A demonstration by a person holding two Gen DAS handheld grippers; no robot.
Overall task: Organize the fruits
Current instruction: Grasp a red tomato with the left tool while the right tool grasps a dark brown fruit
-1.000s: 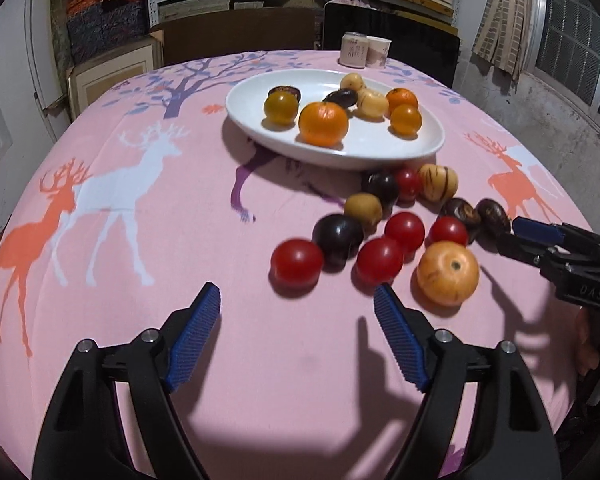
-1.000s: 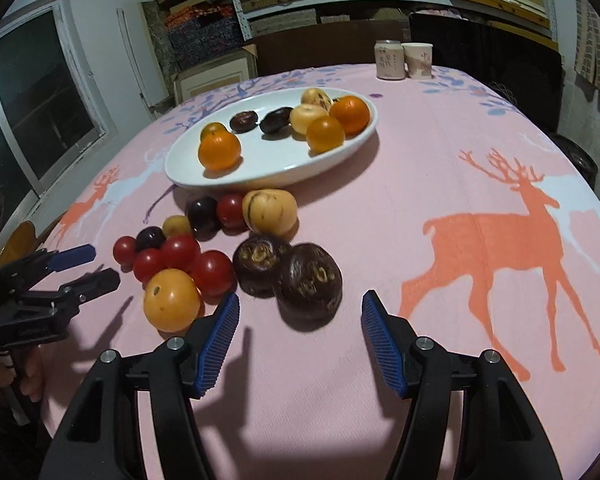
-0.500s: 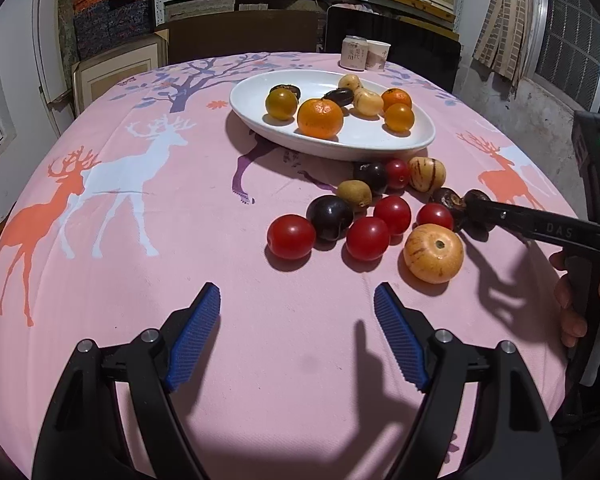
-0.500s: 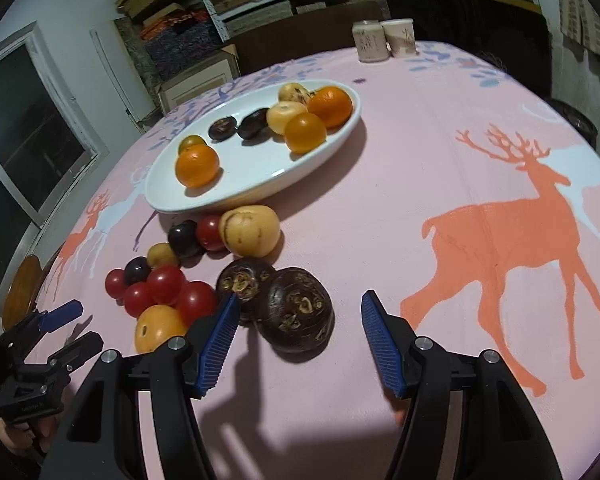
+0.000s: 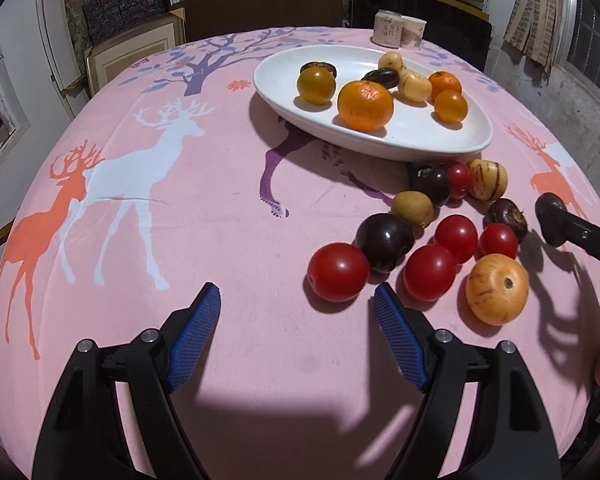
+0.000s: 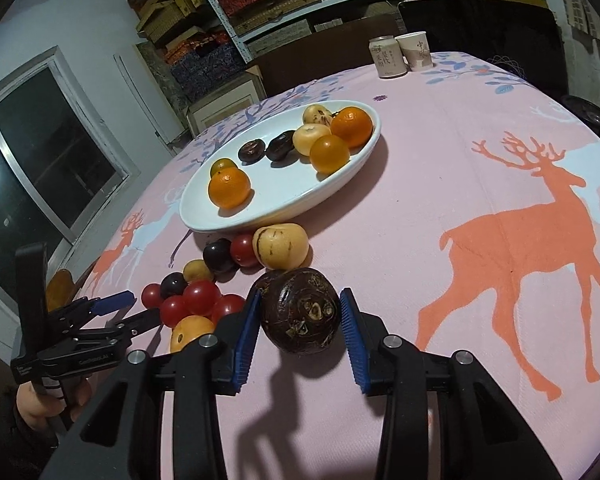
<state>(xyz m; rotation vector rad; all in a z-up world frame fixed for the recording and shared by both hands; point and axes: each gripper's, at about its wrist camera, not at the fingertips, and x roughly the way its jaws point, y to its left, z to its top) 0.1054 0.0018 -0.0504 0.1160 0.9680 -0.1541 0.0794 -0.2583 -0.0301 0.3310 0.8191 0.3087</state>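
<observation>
Sitting between right gripper (image 6: 300, 320) pads: dark fruit (image 6: 300, 312).

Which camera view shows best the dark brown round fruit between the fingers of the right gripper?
The right wrist view: the dark brown round fruit fills the centre, between the blue pads of the right gripper. The left wrist view shows only part of it, at the right edge.
</observation>
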